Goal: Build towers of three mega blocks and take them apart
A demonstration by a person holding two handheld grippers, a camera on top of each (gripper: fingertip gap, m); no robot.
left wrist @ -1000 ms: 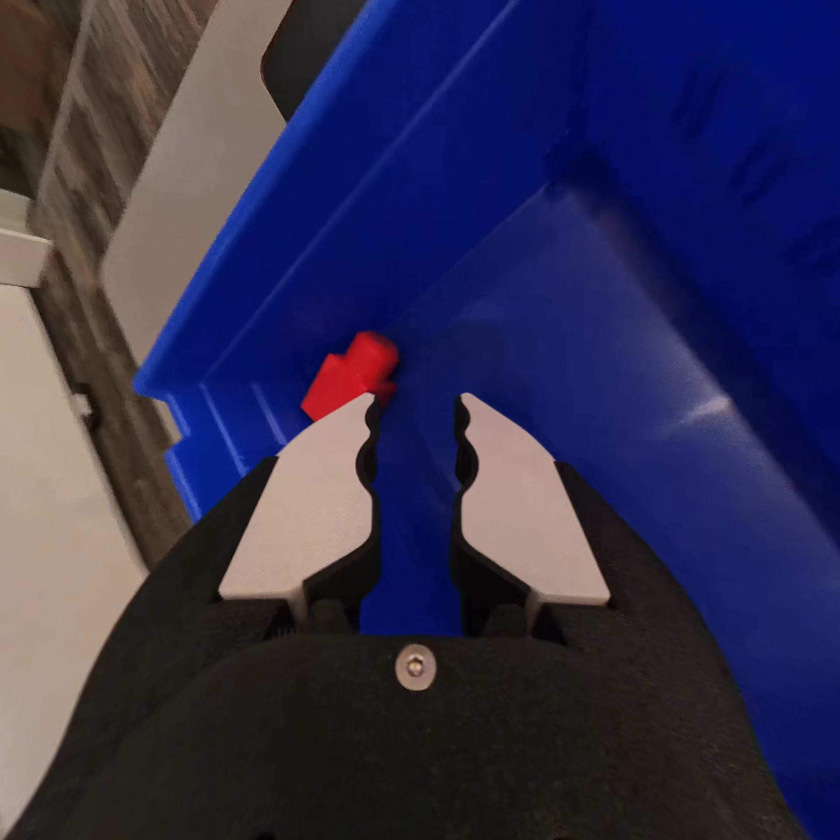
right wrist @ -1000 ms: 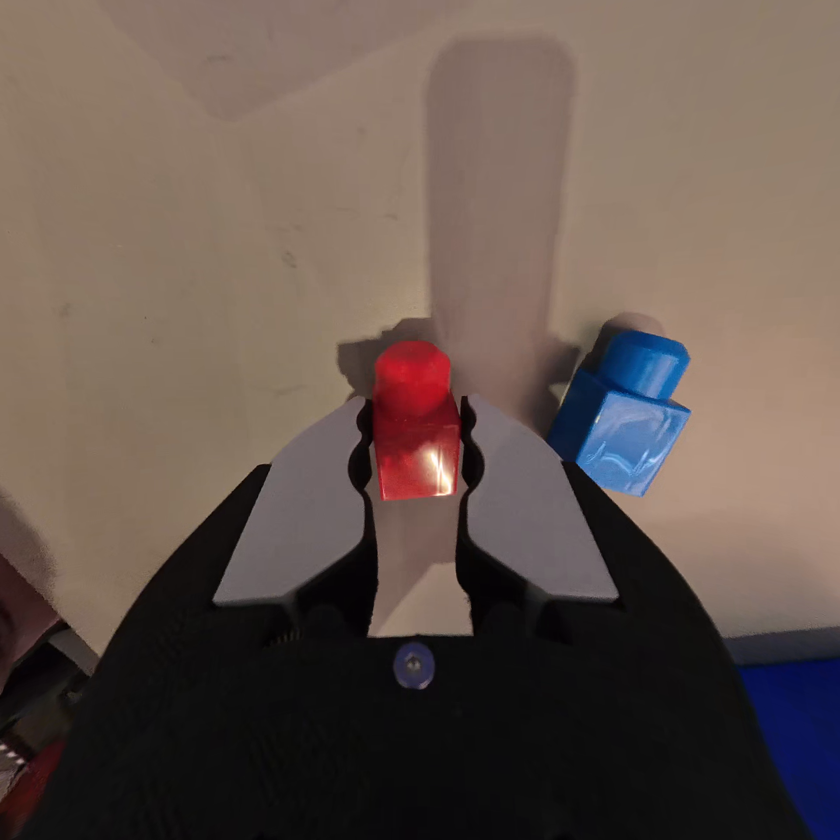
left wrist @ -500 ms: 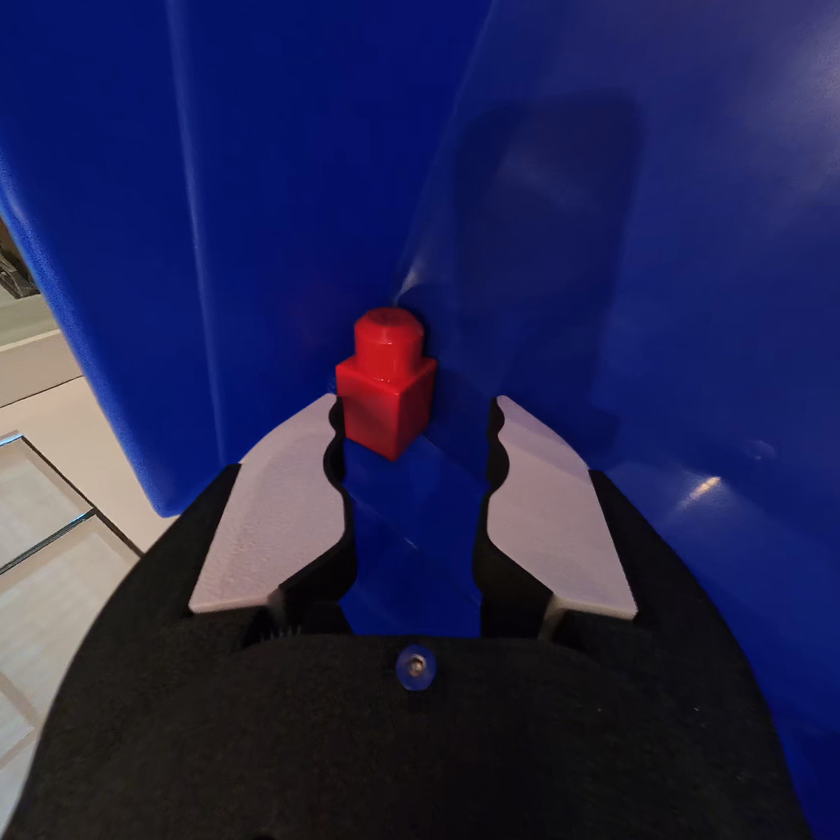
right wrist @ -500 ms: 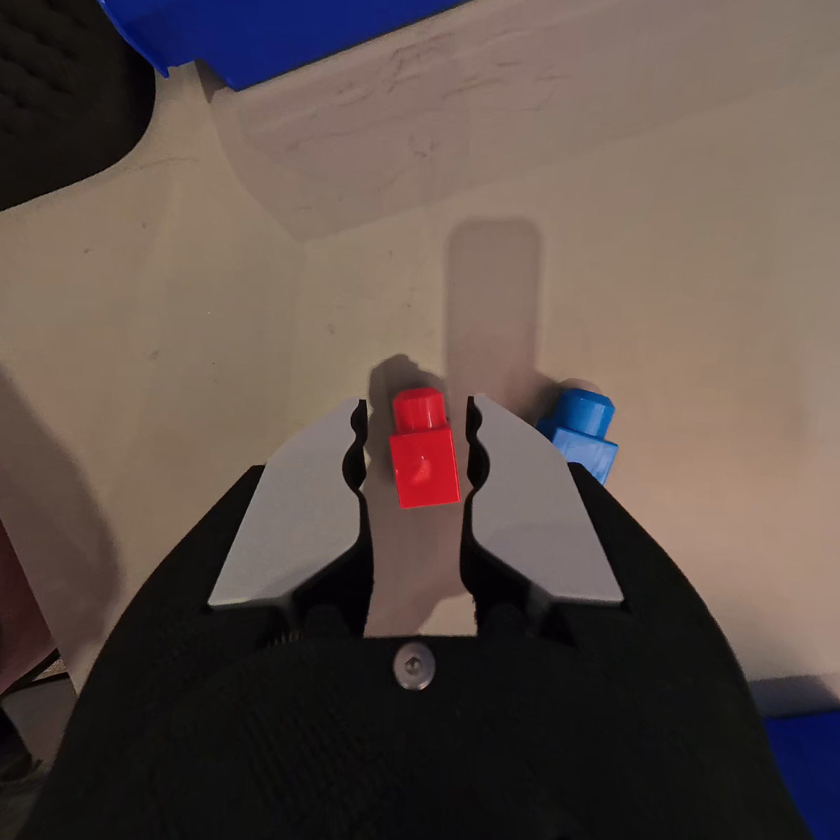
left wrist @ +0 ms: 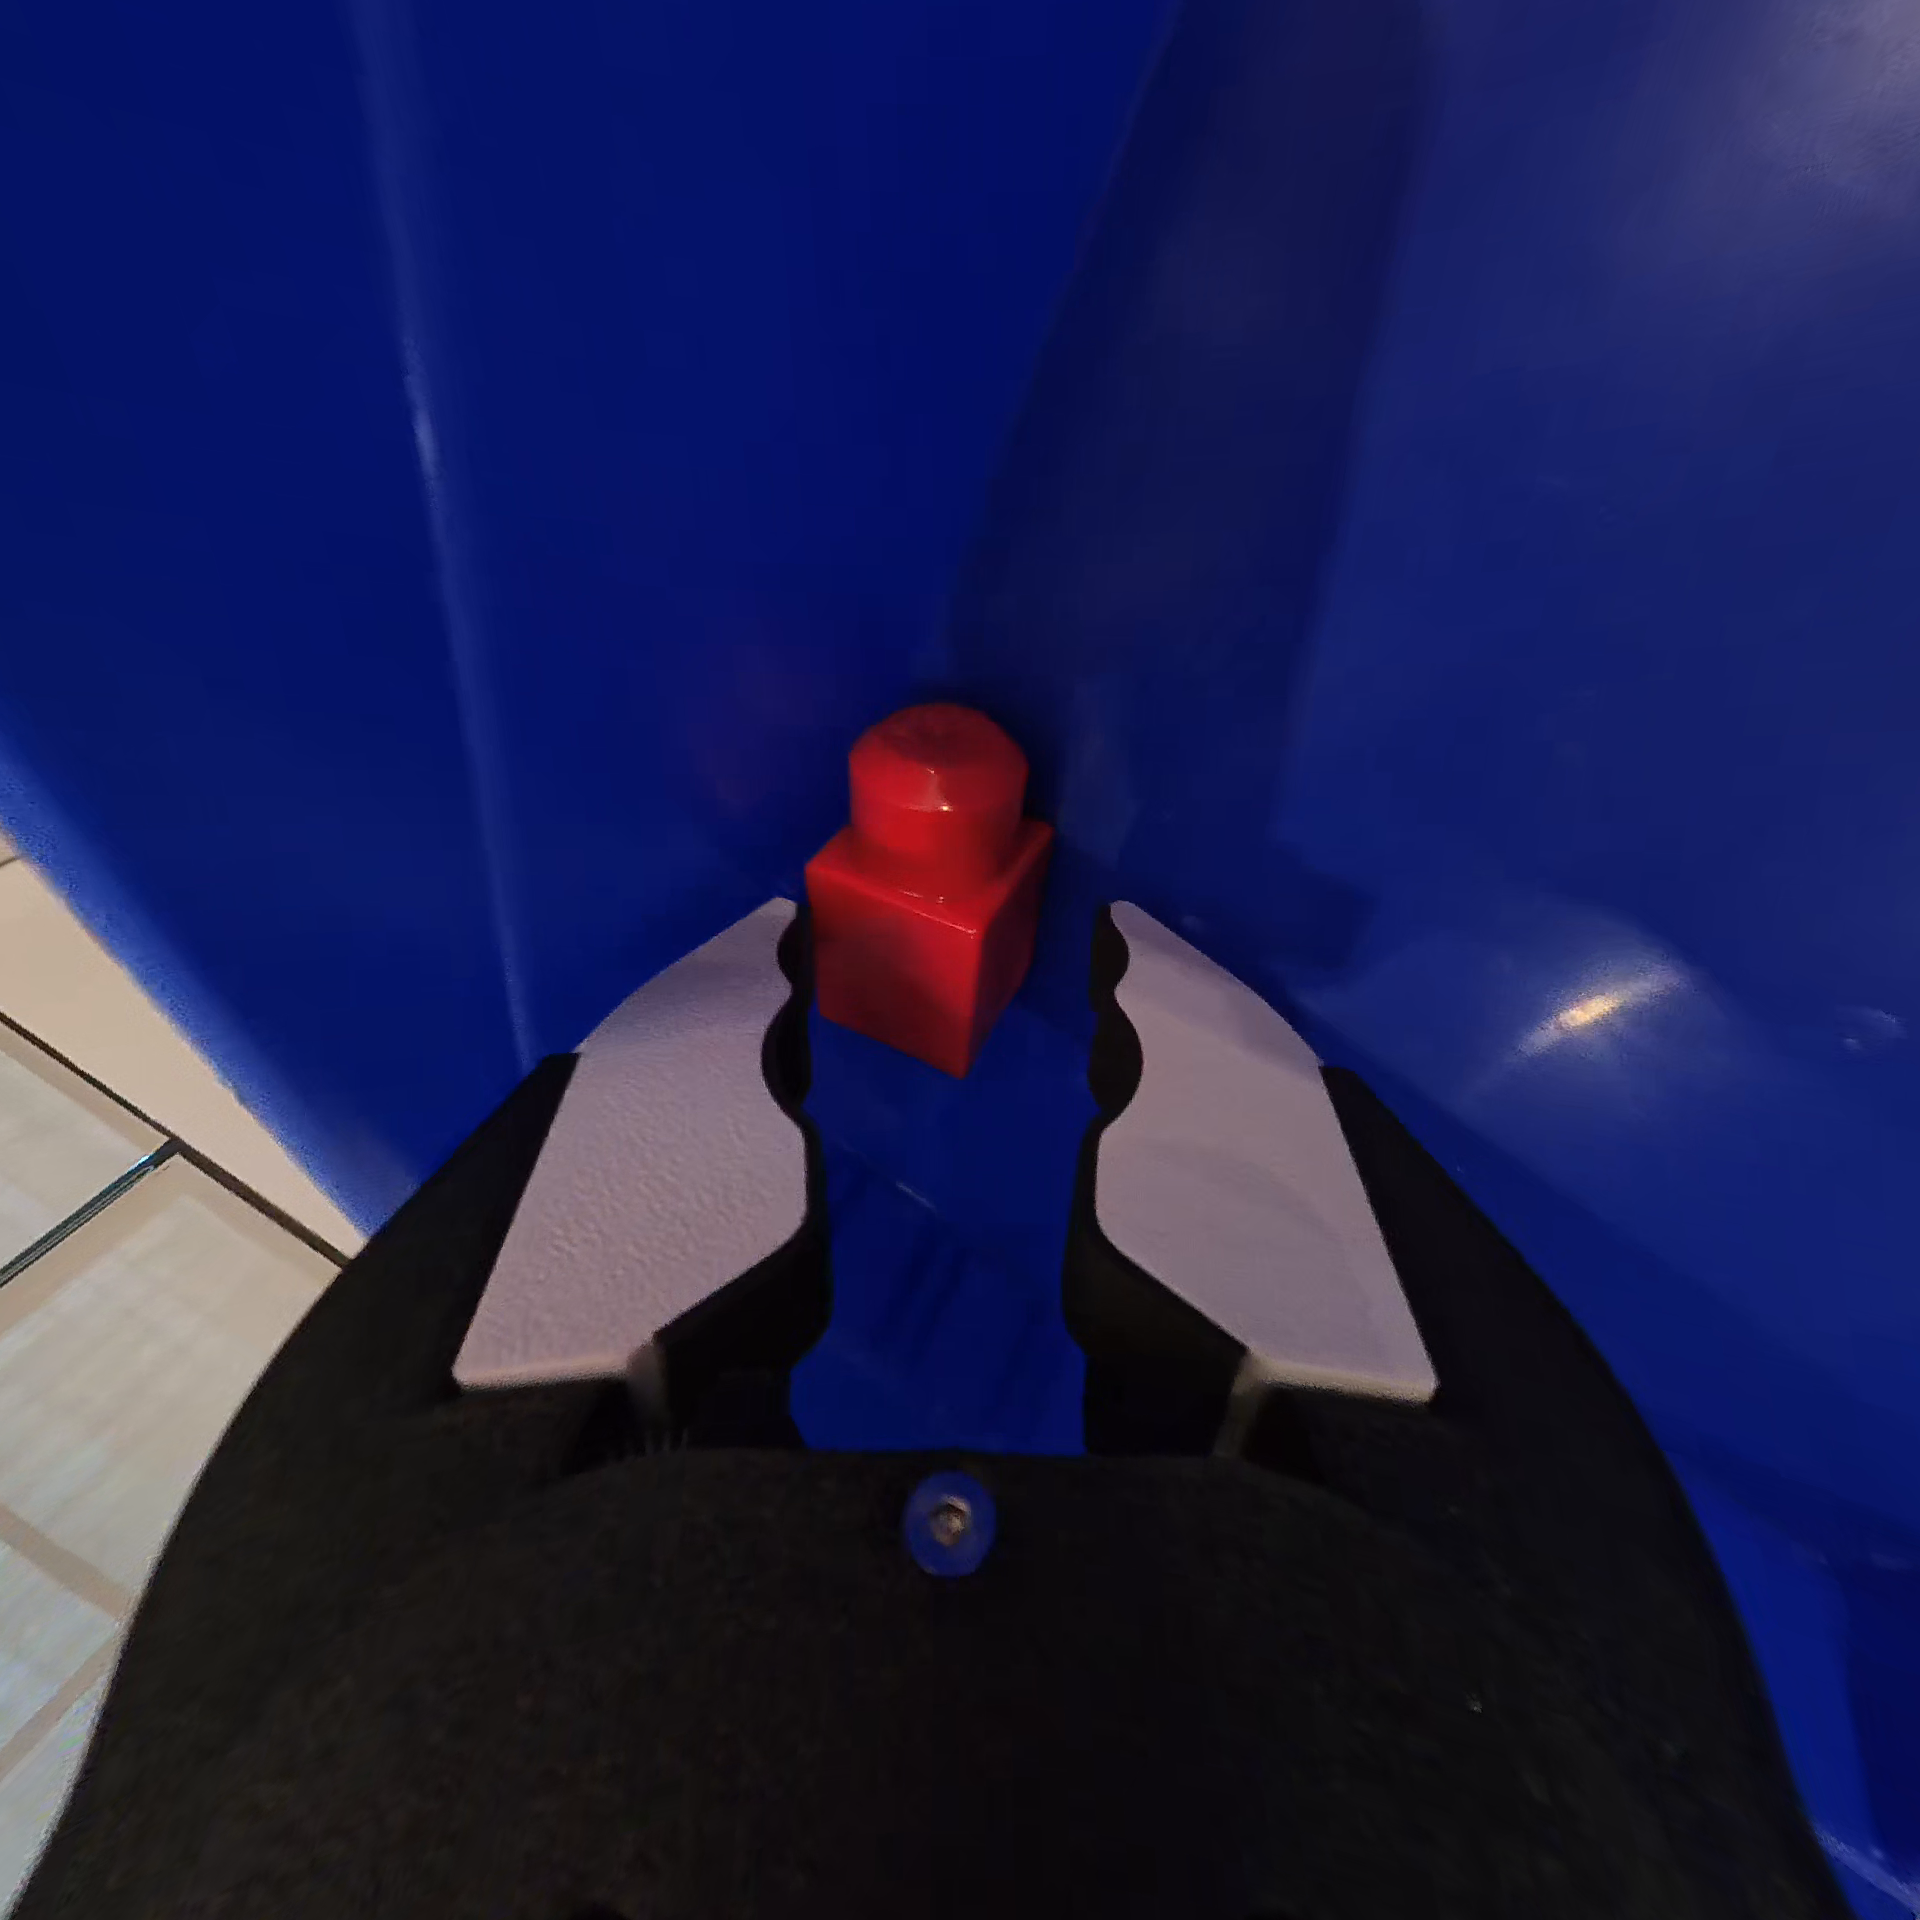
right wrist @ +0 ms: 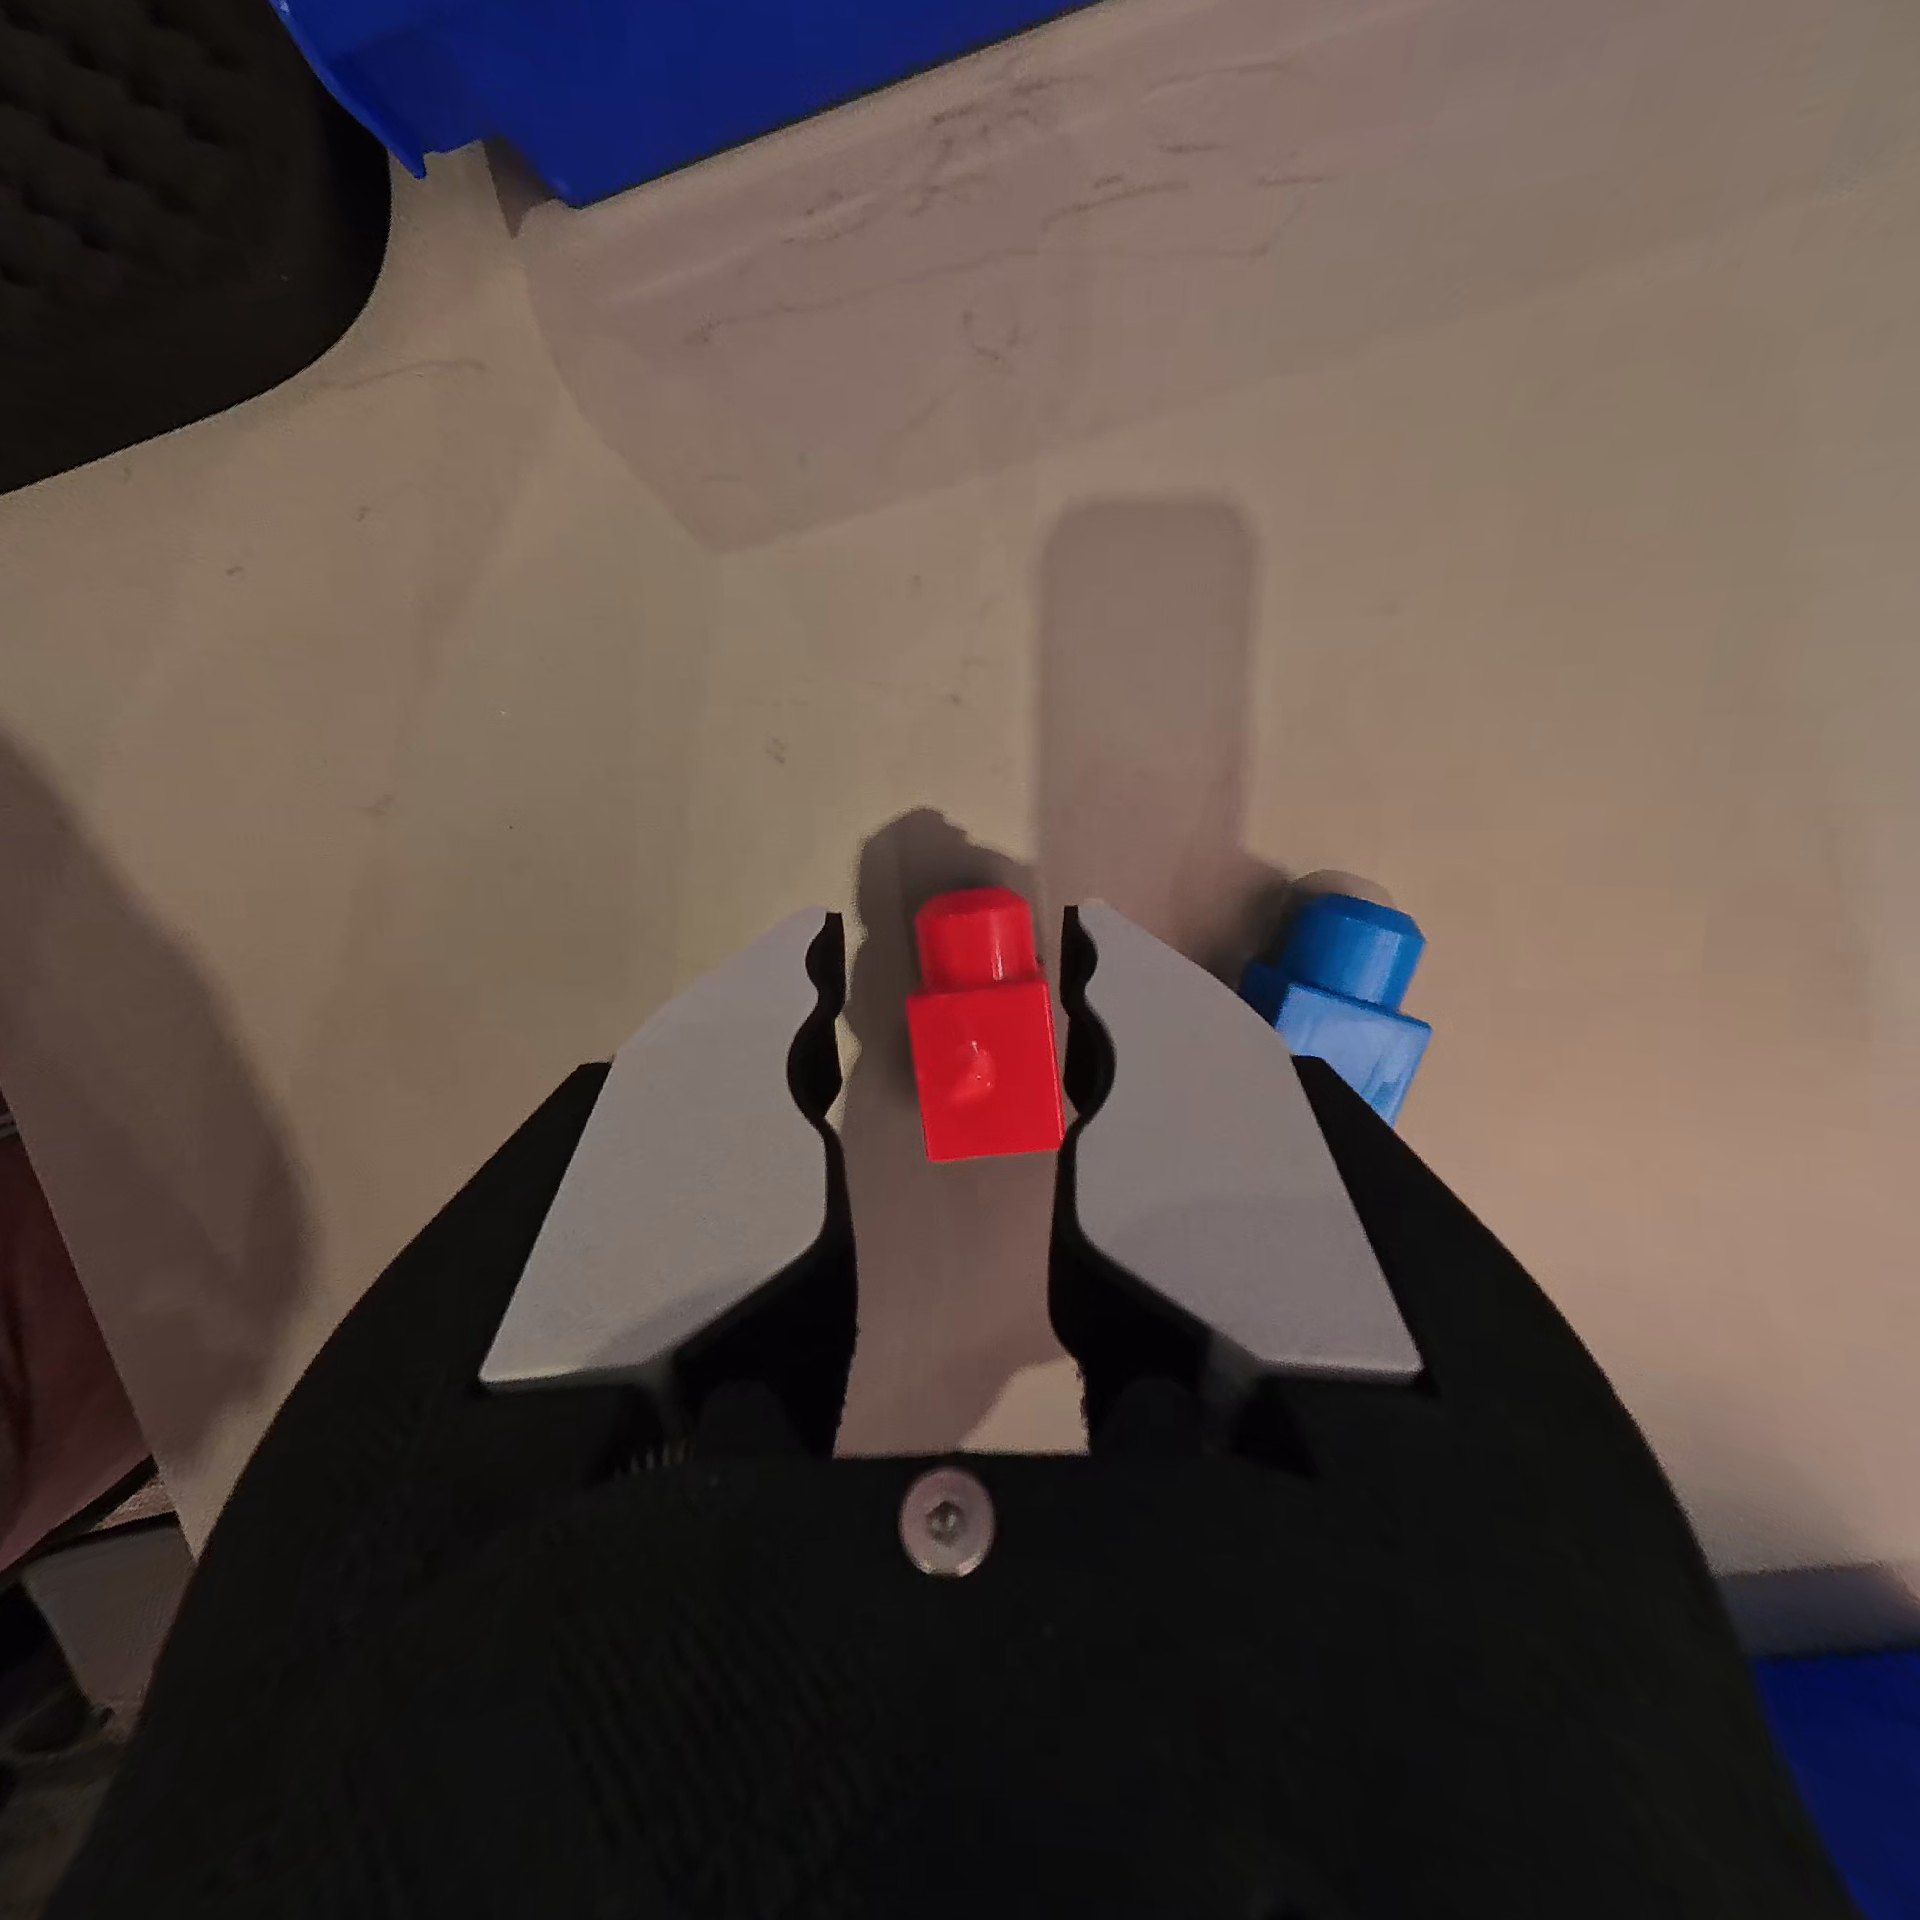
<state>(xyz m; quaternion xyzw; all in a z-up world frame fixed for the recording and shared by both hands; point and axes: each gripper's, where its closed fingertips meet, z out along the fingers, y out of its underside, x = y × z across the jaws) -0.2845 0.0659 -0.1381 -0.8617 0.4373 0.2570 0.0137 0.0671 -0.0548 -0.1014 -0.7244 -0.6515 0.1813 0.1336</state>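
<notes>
Left wrist view is showing the left gripper (left wrist: 945, 935) narrowing its parted fingers around a red block (left wrist: 914, 945) in the blue bin's (left wrist: 1455, 520) corner without clamping it, while the right gripper (right wrist: 948, 940), fingers loosened off its own red block (right wrist: 985, 1060), is leaving it on the table (right wrist: 416, 727) beside a blue block (right wrist: 1340, 997).

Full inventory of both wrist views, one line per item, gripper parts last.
red block in bin: 1, red, upright in the corner of the bin, between the left fingertips, right pad clear of it
blue bin: 1, blue, walls around the left gripper; its edge shows at the top of the right view
red block on table: 1, red, between the right fingertips, gap at the left pad
blue block: 1, blue, on the table right of the red one
left hand-held gripper: open
right hand-held gripper: open
</notes>
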